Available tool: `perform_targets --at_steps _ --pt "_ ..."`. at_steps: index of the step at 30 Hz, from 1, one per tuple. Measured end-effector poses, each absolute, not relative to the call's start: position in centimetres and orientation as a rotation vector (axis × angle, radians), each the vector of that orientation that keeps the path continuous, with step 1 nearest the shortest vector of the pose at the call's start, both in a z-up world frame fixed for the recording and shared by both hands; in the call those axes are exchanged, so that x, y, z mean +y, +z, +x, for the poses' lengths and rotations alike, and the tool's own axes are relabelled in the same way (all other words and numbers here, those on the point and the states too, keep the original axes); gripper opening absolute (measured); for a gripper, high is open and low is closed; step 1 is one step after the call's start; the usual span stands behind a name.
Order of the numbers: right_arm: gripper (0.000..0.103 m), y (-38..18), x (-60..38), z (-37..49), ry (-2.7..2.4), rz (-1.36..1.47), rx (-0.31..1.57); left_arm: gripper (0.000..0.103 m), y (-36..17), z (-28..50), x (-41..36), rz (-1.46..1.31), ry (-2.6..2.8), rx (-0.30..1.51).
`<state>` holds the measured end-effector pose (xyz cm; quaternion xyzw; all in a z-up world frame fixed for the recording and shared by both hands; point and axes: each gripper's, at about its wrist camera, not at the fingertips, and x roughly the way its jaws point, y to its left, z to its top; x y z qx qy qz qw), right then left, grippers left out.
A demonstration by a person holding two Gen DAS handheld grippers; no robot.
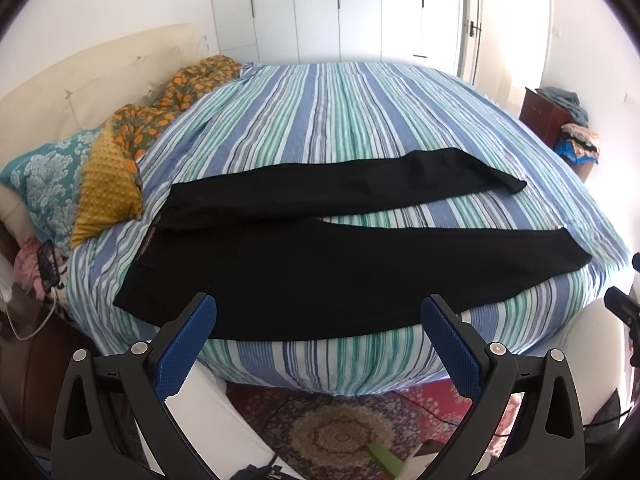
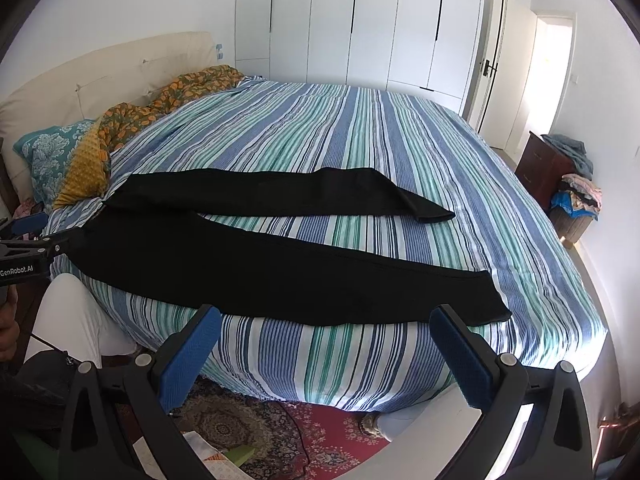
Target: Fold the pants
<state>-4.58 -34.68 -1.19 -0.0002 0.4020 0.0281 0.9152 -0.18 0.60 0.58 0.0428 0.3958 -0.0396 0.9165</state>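
Observation:
Black pants (image 1: 304, 264) lie spread flat on the striped bed (image 1: 328, 120), waist to the left, both legs running right and parted in a narrow V. In the right wrist view the same pants (image 2: 256, 264) reach the near bed edge, with the near leg's hem at the right. My left gripper (image 1: 320, 320) hovers open just short of the near edge of the pants' upper part, with nothing held. My right gripper (image 2: 326, 330) is open too, near the lower part of the near leg. The left gripper (image 2: 28, 236) also shows at the left edge of the right wrist view.
Pillows (image 1: 60, 184) and an orange-patterned blanket (image 1: 180, 92) lie by the headboard. A patterned rug (image 1: 340, 428) covers the floor below the bed edge. A dark cabinet with a heap of clothes (image 2: 572, 184) stands at the right. White wardrobes (image 2: 360, 20) line the far wall.

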Motion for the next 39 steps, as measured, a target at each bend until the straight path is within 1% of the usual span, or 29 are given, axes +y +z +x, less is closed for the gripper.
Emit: perform_targets --at_steps 12,25,31,39 --pt "0.103 -2.1 -36.0 -3.9 0.036 0.094 0.895 0.102 0.1 0.3 0.5 0.121 -0.047 0.843" --pt "0.103 -2.5 -35.9 -3.6 0.057 0.114 0.898 0.102 -1.3 0.8 0.0 0.168 -0.025 0.896" --pt "0.103 -2.8 -35.1 -3.5 0.056 0.075 0.899 0.102 -1.7 1.1 0.1 0.169 -0.027 0.917" --pt "0.103 -5.0 -34.5 -2.5 0.108 0.081 0.962 0.102 -2.3 2.3 0.0 0.148 -0.042 0.934"
